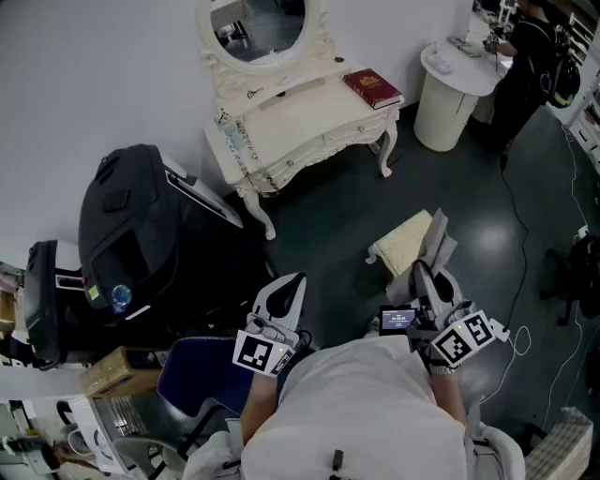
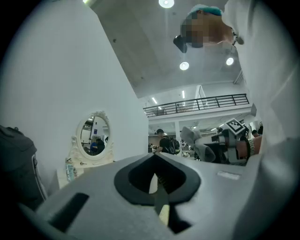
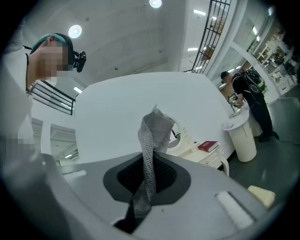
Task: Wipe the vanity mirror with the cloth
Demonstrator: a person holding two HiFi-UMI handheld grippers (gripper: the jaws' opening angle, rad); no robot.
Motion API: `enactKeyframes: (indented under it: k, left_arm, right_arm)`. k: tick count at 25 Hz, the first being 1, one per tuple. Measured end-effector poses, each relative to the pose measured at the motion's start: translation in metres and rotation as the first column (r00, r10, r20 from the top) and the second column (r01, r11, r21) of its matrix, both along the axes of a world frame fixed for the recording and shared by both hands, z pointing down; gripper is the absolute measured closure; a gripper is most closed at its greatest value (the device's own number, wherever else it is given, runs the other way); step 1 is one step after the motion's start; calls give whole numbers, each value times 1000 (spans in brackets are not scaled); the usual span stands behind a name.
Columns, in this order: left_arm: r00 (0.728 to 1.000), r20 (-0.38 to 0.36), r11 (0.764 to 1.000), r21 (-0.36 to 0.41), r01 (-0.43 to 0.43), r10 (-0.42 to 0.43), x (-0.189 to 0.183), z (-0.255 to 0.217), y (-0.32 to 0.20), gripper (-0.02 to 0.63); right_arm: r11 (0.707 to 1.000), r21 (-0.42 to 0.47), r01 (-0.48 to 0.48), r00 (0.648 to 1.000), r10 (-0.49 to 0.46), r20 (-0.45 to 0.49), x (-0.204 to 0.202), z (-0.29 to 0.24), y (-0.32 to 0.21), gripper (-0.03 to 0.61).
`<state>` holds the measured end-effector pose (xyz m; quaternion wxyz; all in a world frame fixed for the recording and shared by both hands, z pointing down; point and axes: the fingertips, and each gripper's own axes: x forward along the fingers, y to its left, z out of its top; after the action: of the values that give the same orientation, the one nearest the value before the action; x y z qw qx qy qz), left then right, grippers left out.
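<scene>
The white vanity table [image 1: 300, 122] stands against the far wall, its oval mirror [image 1: 262, 28] at the top of the head view. The mirror [image 2: 93, 136] also shows far left in the left gripper view. Low in the head view, my right gripper [image 1: 427, 274] is shut on a grey mesh cloth [image 1: 438, 242]. In the right gripper view the cloth [image 3: 153, 136] rises out of the gripper [image 3: 152, 159] and hides most of the mirror [image 3: 177, 136]. My left gripper [image 1: 289, 283] is shut with nothing in it [image 2: 154, 158]. Both grippers are well short of the vanity.
A red book [image 1: 372, 88] lies on the vanity's right end. A black bag [image 1: 141, 234] sits left of it. A cream cushion [image 1: 403, 239] lies on the dark floor ahead of my right gripper. A white round stand [image 1: 455, 89] and a person [image 1: 530, 56] are at far right.
</scene>
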<state>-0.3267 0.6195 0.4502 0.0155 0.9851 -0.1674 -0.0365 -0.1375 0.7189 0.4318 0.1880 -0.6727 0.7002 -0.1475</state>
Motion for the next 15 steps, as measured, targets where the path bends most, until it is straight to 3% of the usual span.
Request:
enactKeyframes:
  k: [3,7,11,15]
  left_arm:
    - [1000,6,999,-40,25,-24,-52,12,-5,608]
    - [998,20,993,-99,60,-58,-111,30,-2,607]
    - [996,37,988,-131,83,-79,-144,45,10,607]
    - [994,45,984,-144,102,-96,-164,57,8,607]
  right_arm:
    - [1000,-5,25,999,-26,-44,-55,-1,-19,559]
    - [999,-25,38,999,-38,-22,-113,9,-23,558]
    - [996,-80,49,999,-50,-6,-152,24,-16,559]
    - [991,-121,60,994,-71,-87,-171,23,-15,558]
